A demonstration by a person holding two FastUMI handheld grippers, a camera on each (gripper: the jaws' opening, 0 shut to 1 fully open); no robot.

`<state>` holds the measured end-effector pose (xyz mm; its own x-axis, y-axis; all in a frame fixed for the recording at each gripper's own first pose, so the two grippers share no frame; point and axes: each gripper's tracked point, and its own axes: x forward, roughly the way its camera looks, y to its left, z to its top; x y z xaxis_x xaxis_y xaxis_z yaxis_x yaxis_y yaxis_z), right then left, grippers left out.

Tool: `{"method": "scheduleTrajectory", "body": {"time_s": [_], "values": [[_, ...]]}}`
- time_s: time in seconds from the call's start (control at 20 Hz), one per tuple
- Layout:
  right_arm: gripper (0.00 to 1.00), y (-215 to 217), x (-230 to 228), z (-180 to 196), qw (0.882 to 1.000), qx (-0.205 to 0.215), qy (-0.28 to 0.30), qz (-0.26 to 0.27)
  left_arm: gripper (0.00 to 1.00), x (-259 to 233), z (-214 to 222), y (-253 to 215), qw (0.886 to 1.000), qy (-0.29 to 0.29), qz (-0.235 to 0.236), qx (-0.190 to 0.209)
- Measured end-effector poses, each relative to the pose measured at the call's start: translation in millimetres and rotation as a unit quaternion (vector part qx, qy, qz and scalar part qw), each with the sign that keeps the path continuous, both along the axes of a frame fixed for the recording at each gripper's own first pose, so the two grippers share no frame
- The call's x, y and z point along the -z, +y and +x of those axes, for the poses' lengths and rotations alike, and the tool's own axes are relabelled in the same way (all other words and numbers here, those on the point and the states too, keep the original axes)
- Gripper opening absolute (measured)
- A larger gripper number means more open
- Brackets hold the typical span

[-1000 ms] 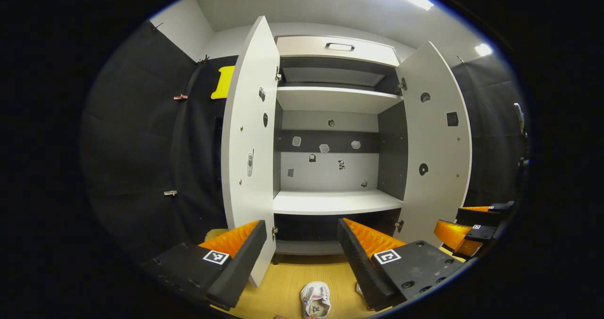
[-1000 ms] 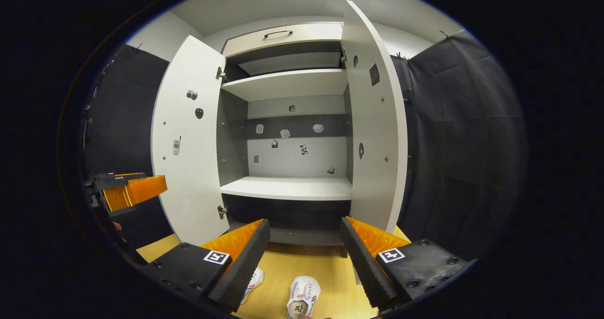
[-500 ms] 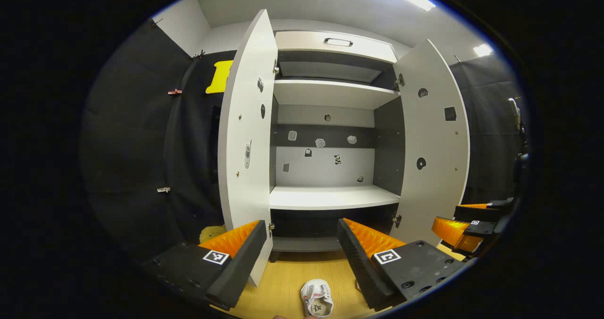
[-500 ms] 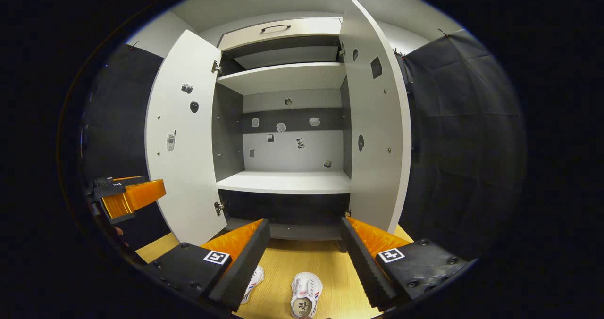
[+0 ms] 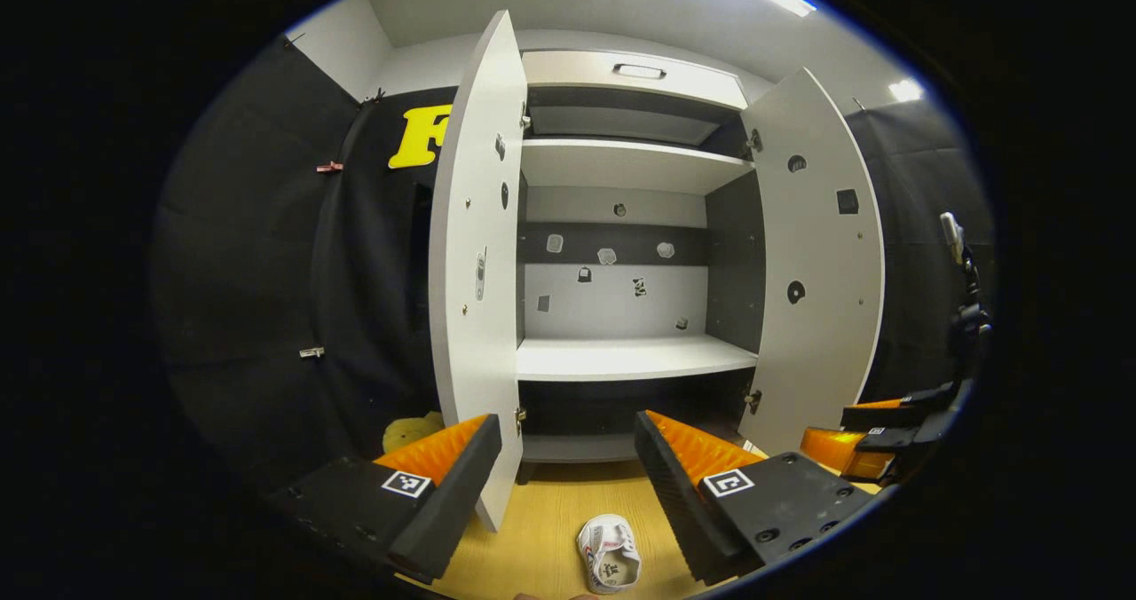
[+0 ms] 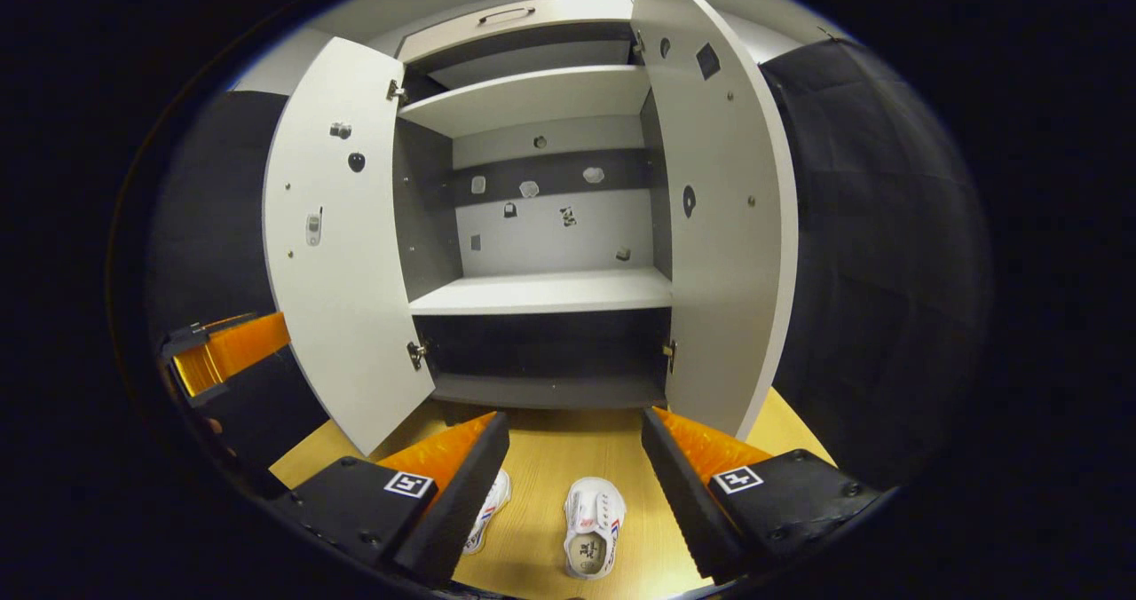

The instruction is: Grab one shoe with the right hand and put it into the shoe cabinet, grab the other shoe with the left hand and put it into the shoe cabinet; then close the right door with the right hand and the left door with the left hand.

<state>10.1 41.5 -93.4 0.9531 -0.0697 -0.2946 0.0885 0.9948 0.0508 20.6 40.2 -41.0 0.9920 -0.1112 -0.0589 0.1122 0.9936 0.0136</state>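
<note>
The white shoe cabinet (image 5: 621, 360) (image 6: 541, 291) stands ahead with both doors swung wide, the left door (image 5: 475, 272) (image 6: 342, 254) and the right door (image 5: 821, 263) (image 6: 723, 209). Two small white shoes lie on the wooden floor in front. In the right gripper view one shoe (image 6: 593, 529) sits between my open right gripper (image 6: 575, 471) fingers, the other shoe (image 6: 490, 511) half hidden behind a finger. In the left gripper view a shoe (image 5: 609, 564) lies below my open left gripper (image 5: 568, 467). The right gripper (image 5: 874, 436) shows at the right edge, the left gripper (image 6: 226, 356) at the left.
Inside the cabinet are a middle shelf (image 5: 635, 359), an upper shelf (image 5: 630, 163) and a dark bottom compartment (image 6: 541, 360). A drawer with a handle (image 5: 639, 72) tops it. Black cloth walls flank both sides. A stand with a small device (image 5: 963, 298) is at the right.
The right gripper has tilted downward, so the shoes and floor show more fully and the cabinet sits higher in its view. The left gripper shifted slightly, its view panning a little.
</note>
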Motion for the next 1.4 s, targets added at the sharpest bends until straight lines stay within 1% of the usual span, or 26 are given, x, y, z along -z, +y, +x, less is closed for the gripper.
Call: {"method": "scheduleTrajectory", "body": {"time_s": [0.1, 0.15, 0.25, 0.35, 0.5, 0.6, 0.75, 0.85, 1.05, 1.15, 1.35, 1.4], "values": [[0.98, 0.0, 33.1, -3.9, 0.999, 0.010, 0.046, -0.009, 0.95, 10.8, -0.5, 4.3, 1.000, 0.011, 0.000, 0.003], [0.98, 6.3, 48.7, -6.1, 0.998, 0.007, 0.064, -0.006, 0.95, 17.3, -1.1, 8.2, 1.000, 0.019, 0.001, 0.002], [0.99, 19.2, 71.6, -10.7, 0.996, 0.000, 0.088, 0.001, 0.95, 28.5, -3.3, 11.5, 0.999, 0.030, -0.007, 0.009], [0.99, 27.6, 96.4, -15.7, 0.994, -0.004, 0.111, -0.003, 0.95, 37.1, -4.7, 15.5, 0.999, 0.037, -0.012, 0.018], [0.99, 32.9, 131.2, -18.0, 0.989, -0.004, 0.146, -0.013, 0.96, 50.0, -4.0, 21.2, 0.999, 0.040, -0.001, 0.028], [0.99, 39.6, 150.6, -17.6, 0.987, -0.006, 0.163, 0.002, 0.95, 58.8, -4.7, 22.1, 0.998, 0.047, -0.001, 0.035], [0.99, 34.8, 186.4, -21.3, 0.980, 0.005, 0.200, -0.002, 0.95, 68.4, -4.2, 23.4, 0.998, 0.055, 0.007, 0.044], [0.99, 34.4, 207.9, -24.6, 0.975, 0.005, 0.222, -0.001, 0.95, 70.5, -5.6, 21.9, 0.997, 0.056, 0.007, 0.053], [0.99, 33.5, 247.2, -32.1, 0.964, 0.016, 0.265, 0.018, 0.95, 71.4, -3.7, 23.3, 0.996, 0.054, 0.015, 0.064], [0.99, 33.0, 261.3, -31.2, 0.961, 0.020, 0.276, 0.027, 0.95, 71.5, -2.1, 24.3, 0.996, 0.053, 0.016, 0.064], [0.99, 28.7, 276.3, -17.1, 0.961, 0.016, 0.275, 0.010, 0.95, 76.2, -0.3, 24.7, 0.996, 0.059, 0.014, 0.063], [0.99, 24.5, 281.7, -13.3, 0.960, 0.021, 0.280, 0.002, 0.95, 79.0, -0.5, 24.6, 0.996, 0.064, 0.012, 0.063]]}}
